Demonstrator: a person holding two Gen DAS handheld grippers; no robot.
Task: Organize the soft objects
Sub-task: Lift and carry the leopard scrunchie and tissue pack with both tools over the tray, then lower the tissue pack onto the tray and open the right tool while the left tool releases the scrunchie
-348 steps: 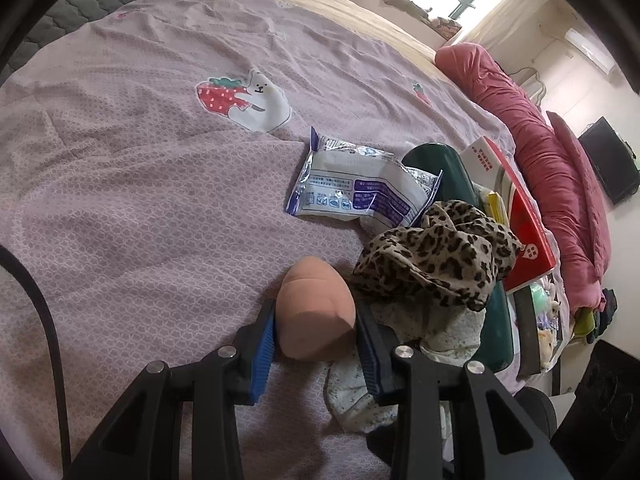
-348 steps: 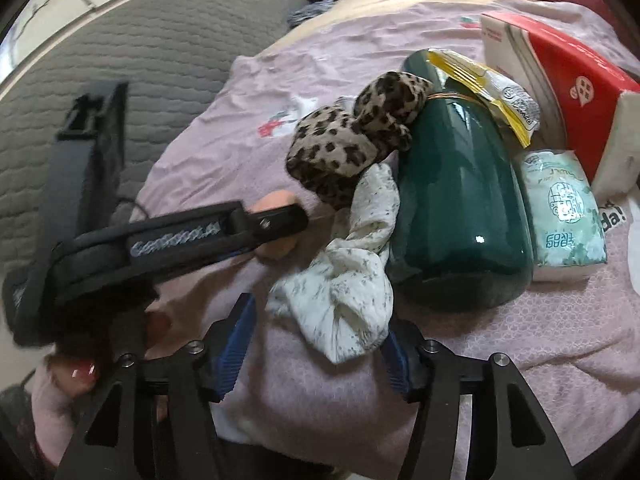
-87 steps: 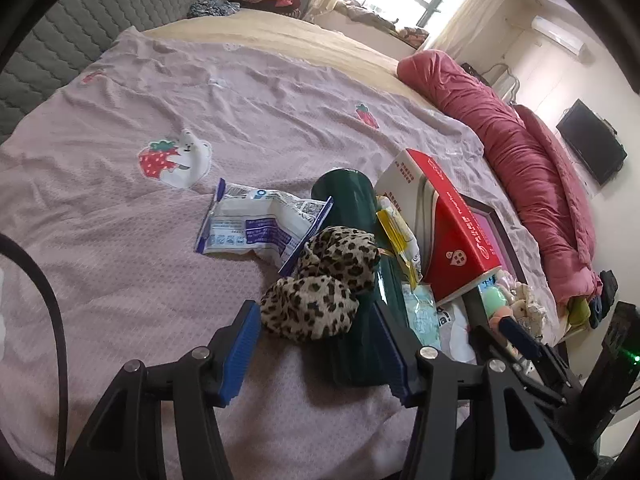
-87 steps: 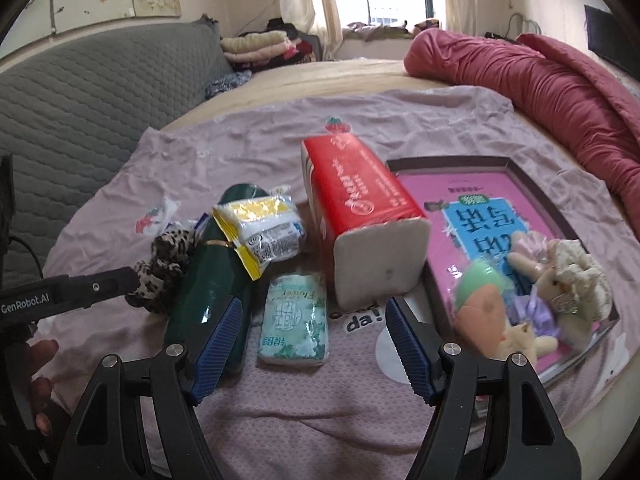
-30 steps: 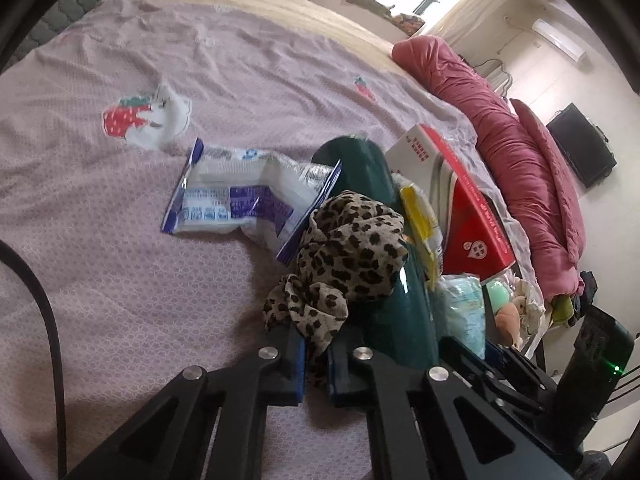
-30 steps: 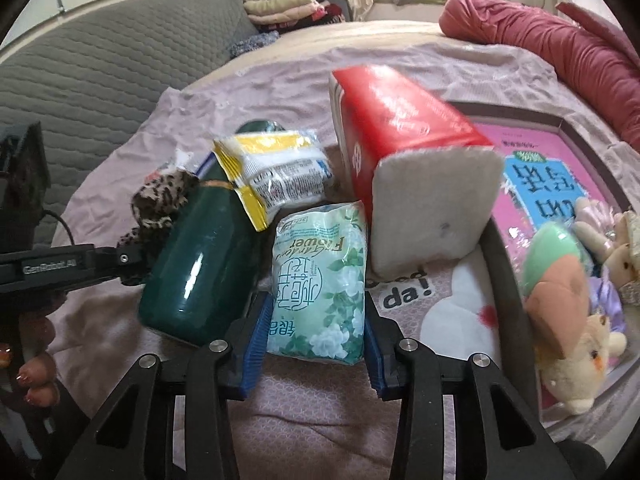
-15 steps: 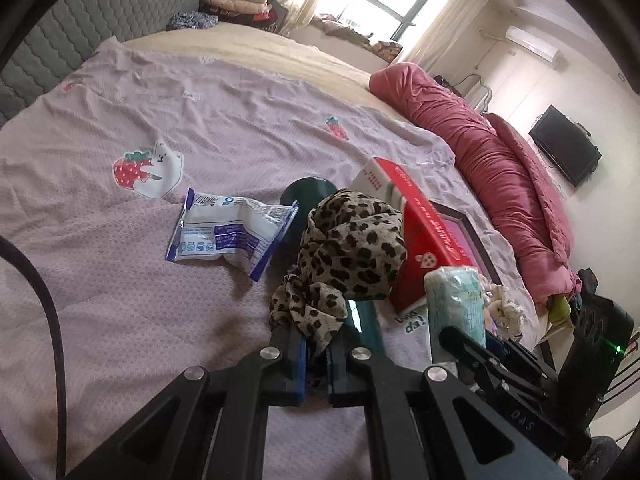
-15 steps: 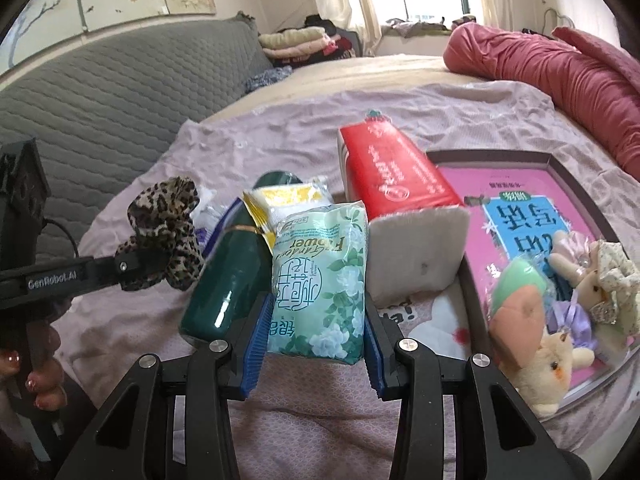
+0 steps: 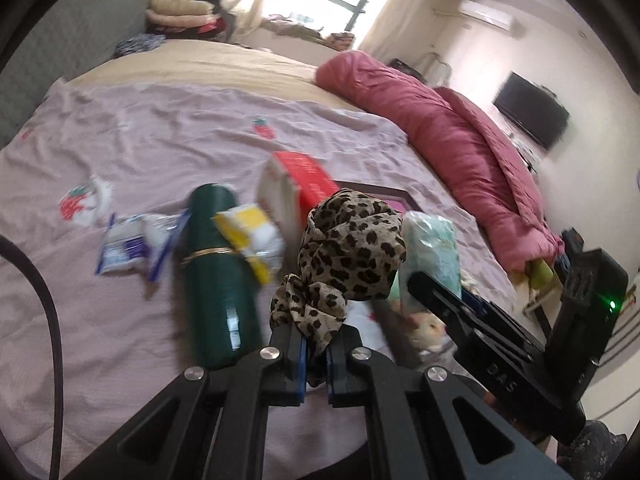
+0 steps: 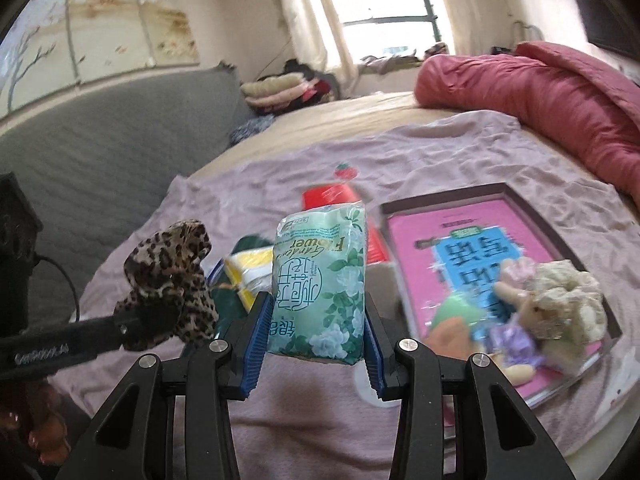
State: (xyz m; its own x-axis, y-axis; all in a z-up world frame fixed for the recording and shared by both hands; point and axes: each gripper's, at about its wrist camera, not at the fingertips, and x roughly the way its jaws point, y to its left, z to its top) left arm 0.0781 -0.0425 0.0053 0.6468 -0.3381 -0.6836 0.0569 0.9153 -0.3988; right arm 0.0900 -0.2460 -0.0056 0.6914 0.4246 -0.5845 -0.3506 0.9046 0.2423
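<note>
Right gripper [image 10: 316,332] clamps green tissue pack [image 10: 320,284] upright between blue pads, clear of purple bedspread [image 10: 288,412]. Left of it, left gripper [image 10: 132,330] pinches leopard-print scrunchie [image 10: 168,268]. Right of it, dark-rimmed tray [image 10: 440,196] with pink book holds plush toys [image 10: 524,316] and cream scrunchie [image 10: 572,300]. Beyond pack: red tissue box [image 10: 332,196], yellow packet [image 10: 250,268], green bottle [image 10: 224,300] partly hidden.

Bright window [image 10: 384,20], grey headboard [image 10: 120,148], probably wall-mounted TV [image 9: 532,120].

Green flask [image 9: 218,276] on bed w/ red box [image 9: 306,178] nearby.
</note>
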